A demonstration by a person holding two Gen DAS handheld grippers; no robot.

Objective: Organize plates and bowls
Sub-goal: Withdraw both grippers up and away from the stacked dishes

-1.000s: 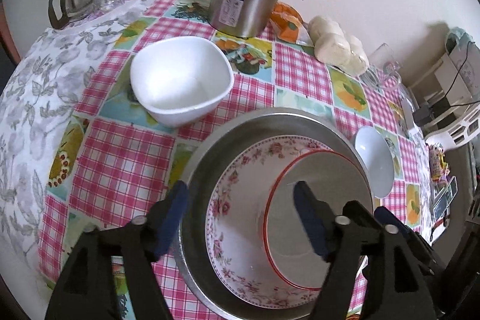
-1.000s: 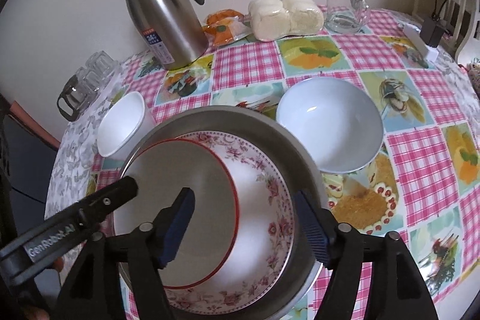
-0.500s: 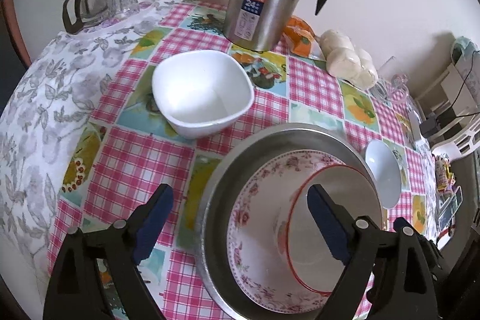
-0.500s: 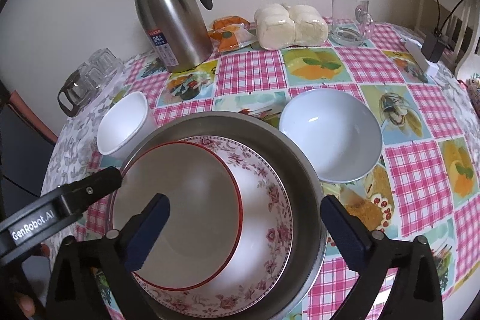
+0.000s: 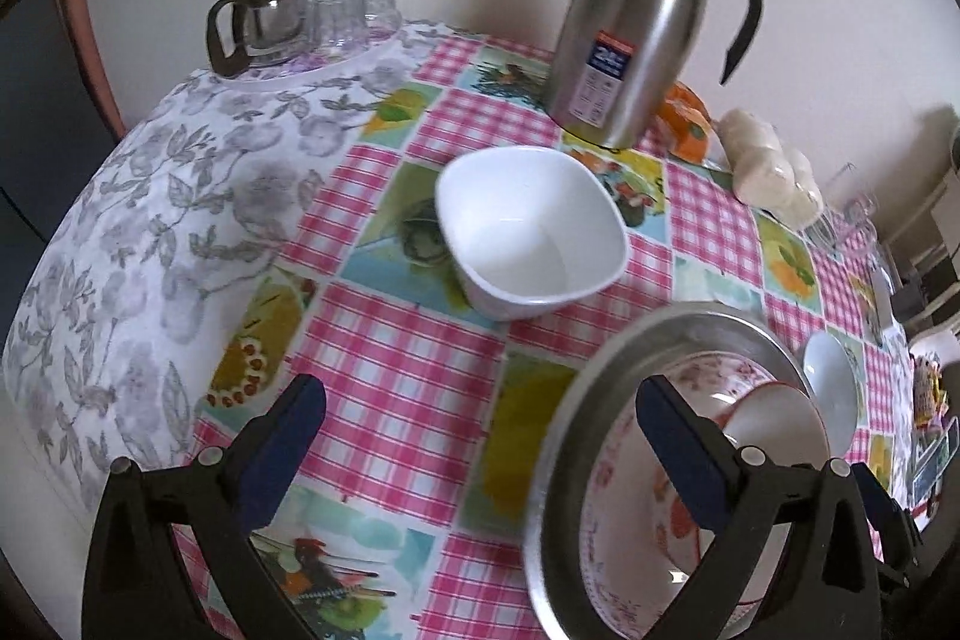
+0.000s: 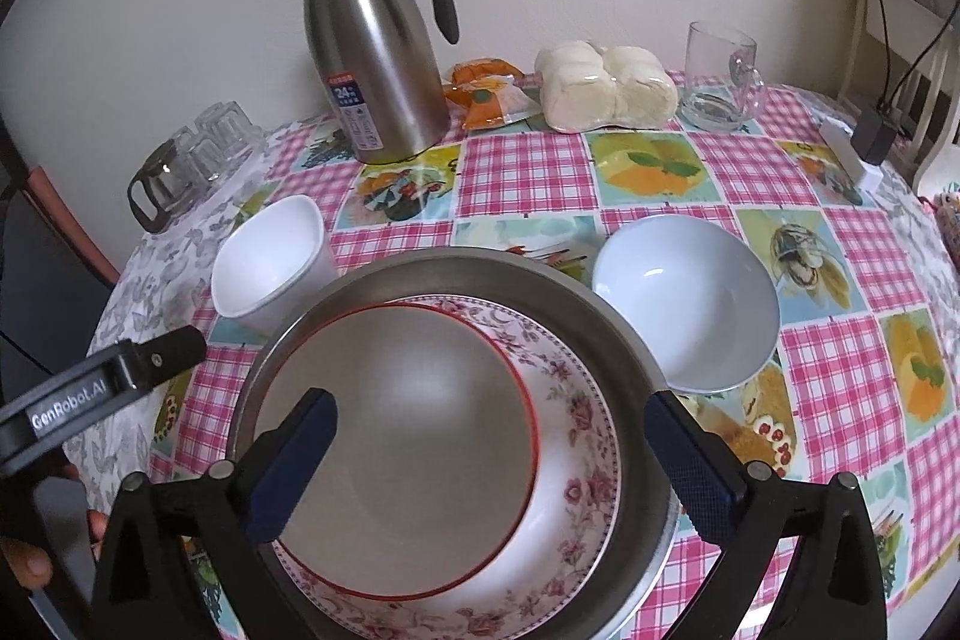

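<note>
Since a second ago my left gripper (image 5: 480, 436) slid off the metal basin (image 6: 624, 340) toward the square white bowl (image 5: 528, 232); both grippers' jaws had just been opening, wide, holding nothing; next I guessed I'd grab that bowl; the jug (image 6: 378, 70) said "24", the left gripper's arm "GenRobot.AI".
</note>
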